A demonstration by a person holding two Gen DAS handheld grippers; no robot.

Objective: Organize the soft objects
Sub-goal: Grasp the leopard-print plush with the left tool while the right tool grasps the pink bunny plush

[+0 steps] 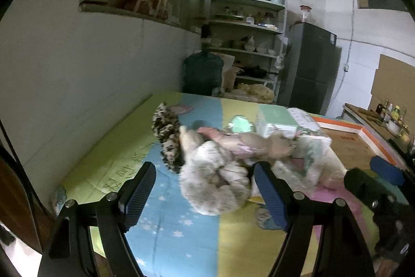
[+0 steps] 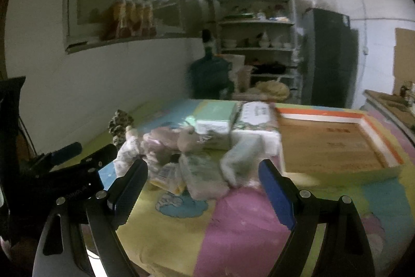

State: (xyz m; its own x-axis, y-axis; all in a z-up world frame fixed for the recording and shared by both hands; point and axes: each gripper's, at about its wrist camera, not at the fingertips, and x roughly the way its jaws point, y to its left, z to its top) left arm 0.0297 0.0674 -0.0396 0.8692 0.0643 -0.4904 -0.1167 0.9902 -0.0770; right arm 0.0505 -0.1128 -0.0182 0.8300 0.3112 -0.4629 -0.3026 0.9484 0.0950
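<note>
Before you, a heap of soft things lies on the bright patchwork cover: a leopard-print plush piece (image 1: 167, 136) at the far left edge; a fluffy white bundle (image 1: 216, 186) slumped just beside it; a pale pink stuffed toy (image 2: 166, 144) sprawled across the middle; a grey-green rolled cloth (image 2: 241, 157) leaning against a white wrapped pack (image 2: 259, 133); all blurred.

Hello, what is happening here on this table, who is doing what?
A person holds two grippers over a table with a colourful cloth. Both the left gripper and the right gripper are open and hold nothing. A pile of soft things, with a leopard-print piece, lies ahead, unsorted. The flat box beside it looks empty.
</note>
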